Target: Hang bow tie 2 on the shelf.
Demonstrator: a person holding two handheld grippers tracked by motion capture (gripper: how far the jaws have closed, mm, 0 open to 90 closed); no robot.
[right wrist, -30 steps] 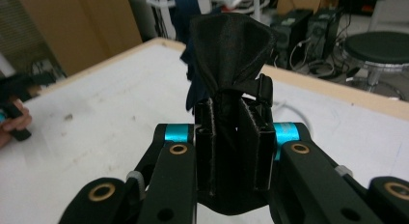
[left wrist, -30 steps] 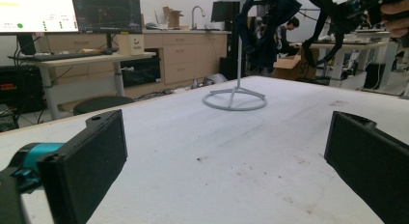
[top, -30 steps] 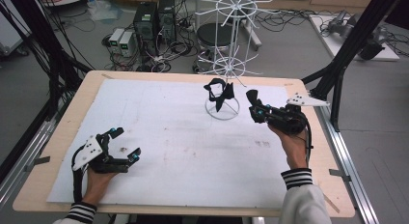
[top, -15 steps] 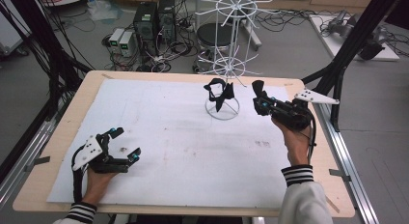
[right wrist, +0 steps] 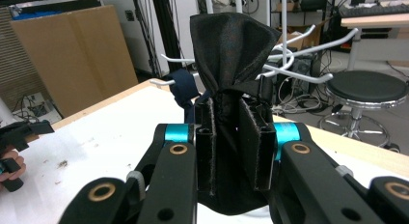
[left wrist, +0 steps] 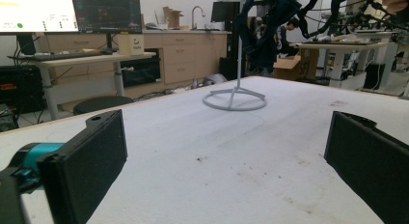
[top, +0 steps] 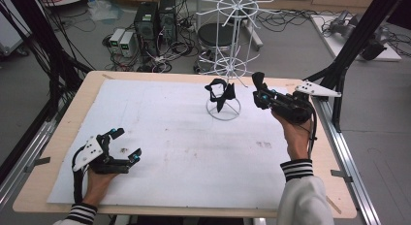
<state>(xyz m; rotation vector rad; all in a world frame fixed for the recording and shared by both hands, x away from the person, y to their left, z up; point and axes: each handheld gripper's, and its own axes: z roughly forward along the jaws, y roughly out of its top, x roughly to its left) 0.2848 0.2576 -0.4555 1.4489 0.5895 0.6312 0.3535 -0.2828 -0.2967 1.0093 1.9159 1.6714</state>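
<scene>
**Black cloth pinched in our right gripper beside the wire rack**

We hold the right gripper [top: 257, 88] raised above the far right part of the table [top: 58, 137], close to the white wire rack [top: 231, 65]. In the right gripper view its two black jaws are pressed together on a piece of black cloth [right wrist: 230, 50]; the fabric bunches between the pads, fans out above them and hangs a little below. Just behind the cloth we see the rack's white hooks, and a dark blue piece of fabric [right wrist: 183, 89] hangs on one of them.

In the high view another dark cloth [top: 220, 93] hangs on the lower part of the rack, above its ring base, just left of our right gripper. Whether the held cloth touches a hook we cannot tell.

Our left gripper [top: 127, 146] rests low on the white sheet [top: 169, 133] at the near left of the table, well apart from the rack. Its jaws stand wide apart with nothing between them; in the left gripper view we look past both pads across the bare sheet towards the rack's ring base [left wrist: 235, 101].
</scene>
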